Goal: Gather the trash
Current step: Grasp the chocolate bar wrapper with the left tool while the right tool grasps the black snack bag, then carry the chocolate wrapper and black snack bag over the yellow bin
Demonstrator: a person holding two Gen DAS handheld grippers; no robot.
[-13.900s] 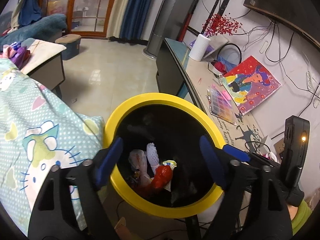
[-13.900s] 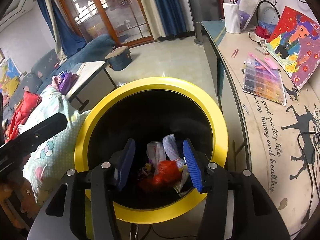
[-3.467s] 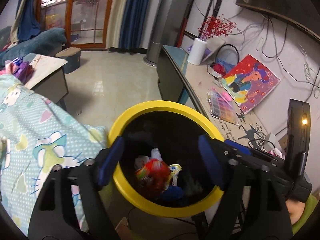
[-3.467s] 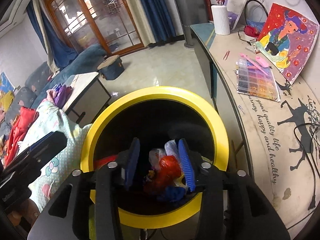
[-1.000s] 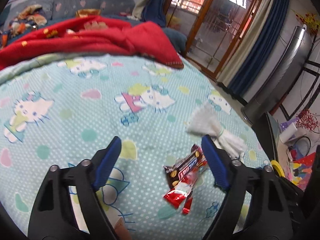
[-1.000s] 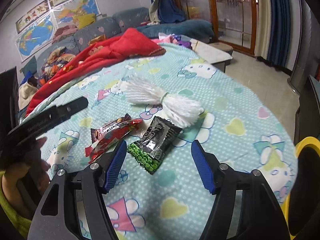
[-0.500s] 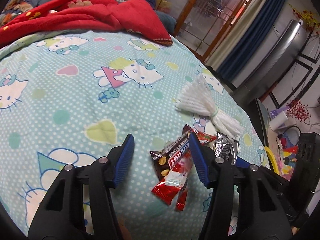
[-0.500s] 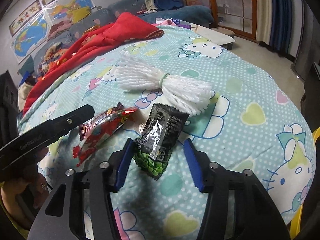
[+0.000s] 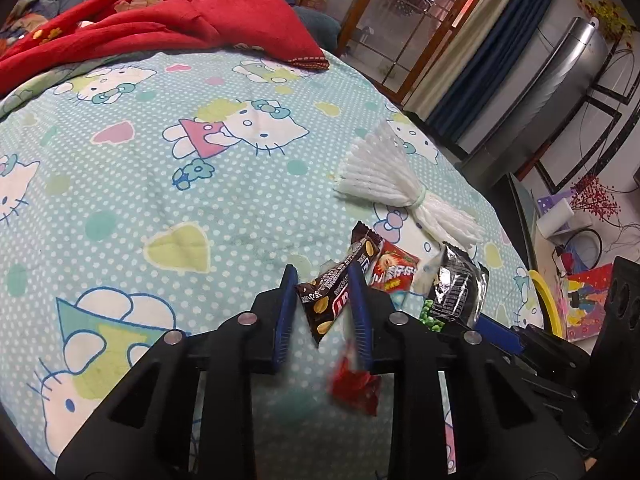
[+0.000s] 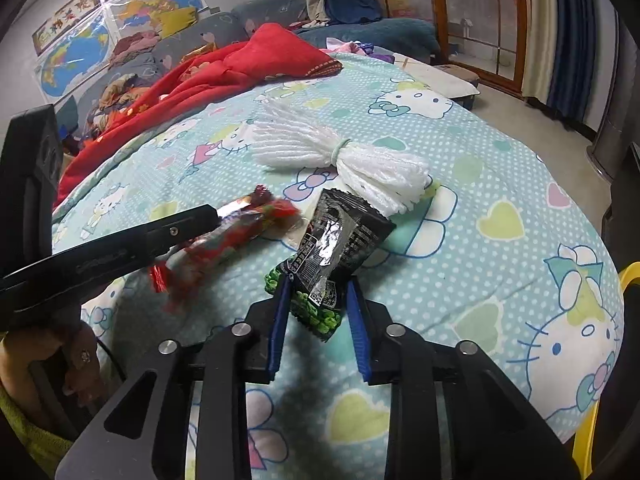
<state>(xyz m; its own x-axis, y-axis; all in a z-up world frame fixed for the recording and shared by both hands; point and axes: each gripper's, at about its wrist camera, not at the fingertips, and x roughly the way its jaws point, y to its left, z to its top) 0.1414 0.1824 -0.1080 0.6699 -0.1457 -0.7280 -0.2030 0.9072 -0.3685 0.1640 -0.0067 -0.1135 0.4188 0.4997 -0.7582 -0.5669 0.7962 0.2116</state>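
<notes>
On the Hello Kitty bedspread lie a brown-and-red chocolate bar wrapper, a small red snack packet, a black-and-green pea snack bag and a white yarn bundle. My left gripper has its jaws narrowed around the chocolate wrapper, which looks blurred; the grip is not clear. My right gripper has its jaws close around the lower end of the pea snack bag, which also shows in the left wrist view.
A red blanket lies at the far side of the bed. The yellow rim of the trash bin shows past the bed's right edge. A cabinet with clutter stands beyond it.
Both grippers have moved down onto the bed and their jaws have narrowed, the left around the chocolate wrapper, the right around the pea snack bag.
</notes>
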